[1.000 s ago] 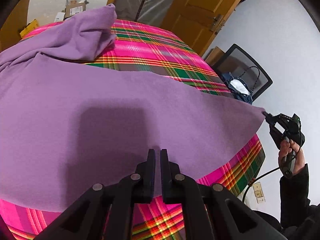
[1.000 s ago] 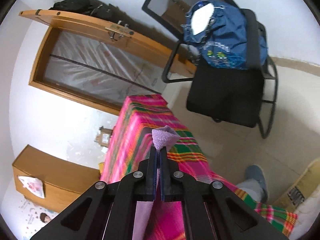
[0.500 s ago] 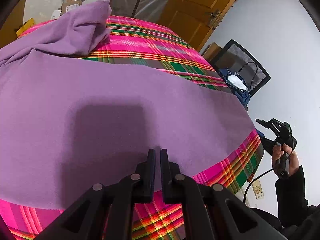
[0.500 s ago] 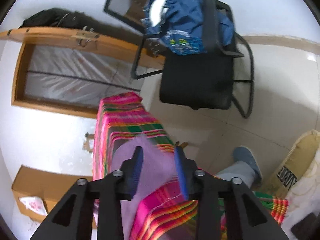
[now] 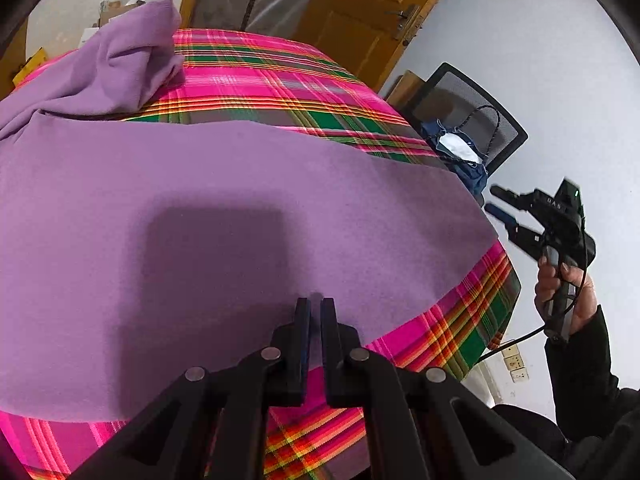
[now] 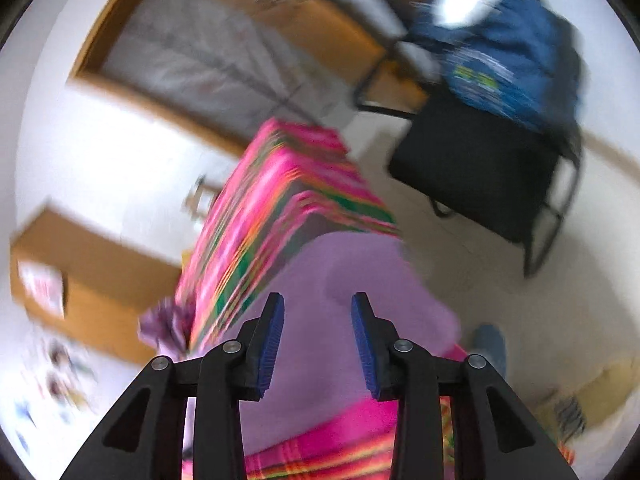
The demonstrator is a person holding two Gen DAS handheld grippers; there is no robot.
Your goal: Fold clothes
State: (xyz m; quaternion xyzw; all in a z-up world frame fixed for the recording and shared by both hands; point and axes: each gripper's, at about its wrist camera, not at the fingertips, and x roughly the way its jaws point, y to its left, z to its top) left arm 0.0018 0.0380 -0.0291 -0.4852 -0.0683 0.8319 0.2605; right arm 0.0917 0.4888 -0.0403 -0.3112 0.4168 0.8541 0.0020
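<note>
Room's looking evenly bright, soft light. Left view is staying sharp, with a blocky dark shadow falling on the purple cloth (image 5: 240, 208). Right view is smearing badly with motion blur, fisheye bending and darkening the corners.

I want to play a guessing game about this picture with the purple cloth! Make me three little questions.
1. True or false: the purple garment lies spread on the plaid tablecloth.
2. Which hand-held gripper has its fingers apart with nothing pinched: A) left hand-held gripper or B) right hand-held gripper?
3. Fill in: the blue bag sits on a black ____.

Key: 1 true; 2 B; 3 chair.
</note>
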